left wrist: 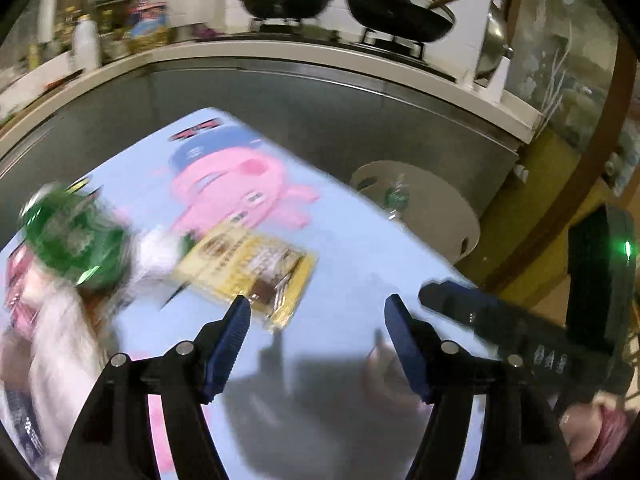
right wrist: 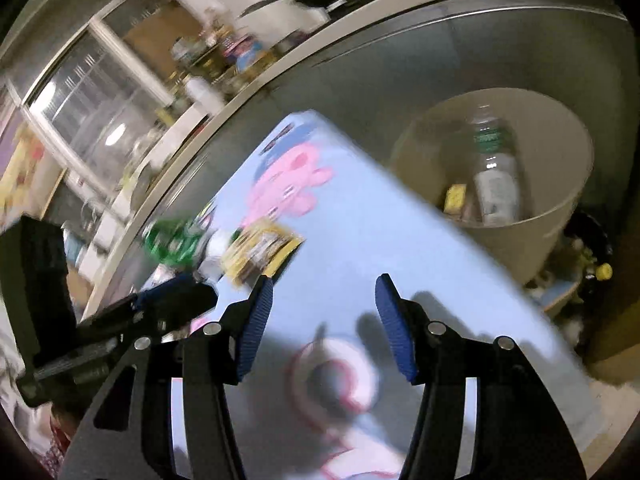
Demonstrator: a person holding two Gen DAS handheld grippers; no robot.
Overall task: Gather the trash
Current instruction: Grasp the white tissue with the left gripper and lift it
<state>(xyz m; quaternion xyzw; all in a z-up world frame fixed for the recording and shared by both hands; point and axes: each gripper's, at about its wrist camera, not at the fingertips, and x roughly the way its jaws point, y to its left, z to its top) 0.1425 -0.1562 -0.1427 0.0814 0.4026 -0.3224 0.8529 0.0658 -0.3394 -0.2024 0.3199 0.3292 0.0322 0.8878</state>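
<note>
Jaws of the left gripper [left wrist: 318,312] and right gripper [right wrist: 324,294] are standing released, nothing between them, over the blue tabletop [left wrist: 340,240]. Lying left to right: green bottle [left wrist: 76,240], yellow packet [left wrist: 248,276] with print blurred unreadable, trash bin [right wrist: 560,224] holding a bottle.

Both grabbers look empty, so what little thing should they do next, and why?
Probably ease the left gripper forward onto the yellow packet and close on it. Both it and the right gripper are open with nothing between the fingers, the packet lies on the blue table just ahead of the left fingertips, and the bin beside the table already holds a bottle.
</note>
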